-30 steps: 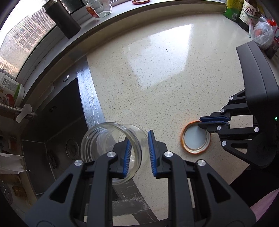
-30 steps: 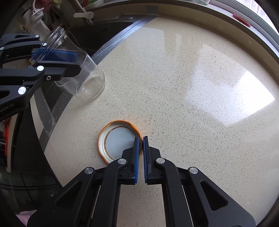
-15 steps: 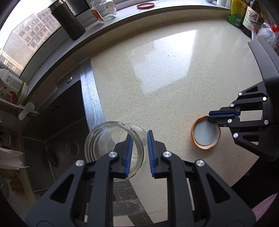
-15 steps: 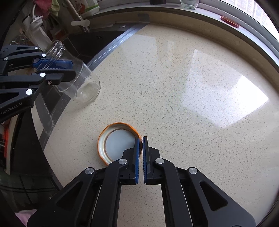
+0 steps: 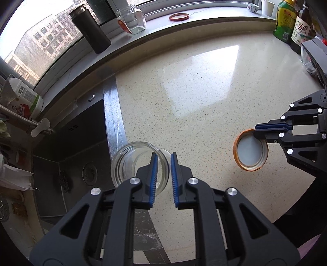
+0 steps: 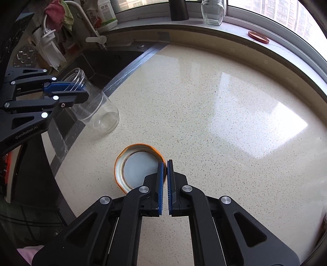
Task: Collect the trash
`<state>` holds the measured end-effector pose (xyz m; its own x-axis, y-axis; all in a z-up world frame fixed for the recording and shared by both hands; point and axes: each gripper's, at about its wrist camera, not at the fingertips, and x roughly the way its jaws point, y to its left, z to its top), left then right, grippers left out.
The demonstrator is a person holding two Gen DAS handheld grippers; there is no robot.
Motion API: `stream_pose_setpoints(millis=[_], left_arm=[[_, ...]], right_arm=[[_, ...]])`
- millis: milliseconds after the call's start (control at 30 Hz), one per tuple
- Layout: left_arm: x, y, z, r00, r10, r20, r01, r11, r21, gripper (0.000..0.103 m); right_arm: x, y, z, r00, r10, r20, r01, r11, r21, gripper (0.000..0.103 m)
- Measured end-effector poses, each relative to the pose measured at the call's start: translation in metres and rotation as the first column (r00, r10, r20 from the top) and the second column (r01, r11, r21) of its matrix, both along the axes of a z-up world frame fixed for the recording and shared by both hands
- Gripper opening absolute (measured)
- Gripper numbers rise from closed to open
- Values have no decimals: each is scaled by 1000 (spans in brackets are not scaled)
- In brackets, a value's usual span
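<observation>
A clear glass jar (image 5: 130,161) leans at the counter's edge beside the sink, mouth toward my left gripper (image 5: 163,155). One blue pad is inside the mouth and the other outside. The jaws are closing and pinch the jar's wall. In the right wrist view the jar (image 6: 98,114) tilts with its base low over the counter, rim in the left gripper (image 6: 83,93). My right gripper (image 6: 166,162) is shut on the rim of an orange jar lid (image 6: 137,165), its pale inside facing up. The left wrist view shows the lid (image 5: 249,152) hanging from the right gripper (image 5: 255,131).
A dark sink (image 5: 77,147) with a faucet (image 5: 24,120) lies left of the speckled counter (image 5: 194,81). On the window sill stand a black flask (image 5: 90,30), another glass jar (image 5: 132,18) and a red lid (image 5: 178,16). Bottles (image 5: 286,20) crowd the far right corner.
The right gripper has carried the orange lid up and away from the jar. The left gripper's pads have drawn closer together on the jar's wall, and the jar has barely shifted.
</observation>
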<state>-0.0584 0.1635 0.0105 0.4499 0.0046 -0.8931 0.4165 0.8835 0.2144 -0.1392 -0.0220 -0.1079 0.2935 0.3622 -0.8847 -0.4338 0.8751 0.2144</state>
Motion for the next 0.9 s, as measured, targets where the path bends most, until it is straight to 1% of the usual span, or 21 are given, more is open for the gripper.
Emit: stream_pose_setpoints(millis=[300,433,600,733,900], left_arm=[[4,6,0,998,57,-17,-57,998,-15,11],[3,7,0,998,59,-28,-60,997,-46,10],[4,16,1,995,84,-47,-88,992,-88,9],[-2,14,0,996,72,-47,-75,994,-81,9],[0,8,0,997,58,-59,-61,997,-43,9]], right_arm=[[-5,-10,-4,1000,-1,3,1,1000,10,4],[-6,-16,-4,1000,-2,0,2,1000,15,4],[-8,-23,-6,1000,-9,-1,9,1000,23,4],[-8,-26,-9,1000,-6,-8,6,999,32,4],[-8,-26,-10,1000,5,-10,-4,999,40,4]])
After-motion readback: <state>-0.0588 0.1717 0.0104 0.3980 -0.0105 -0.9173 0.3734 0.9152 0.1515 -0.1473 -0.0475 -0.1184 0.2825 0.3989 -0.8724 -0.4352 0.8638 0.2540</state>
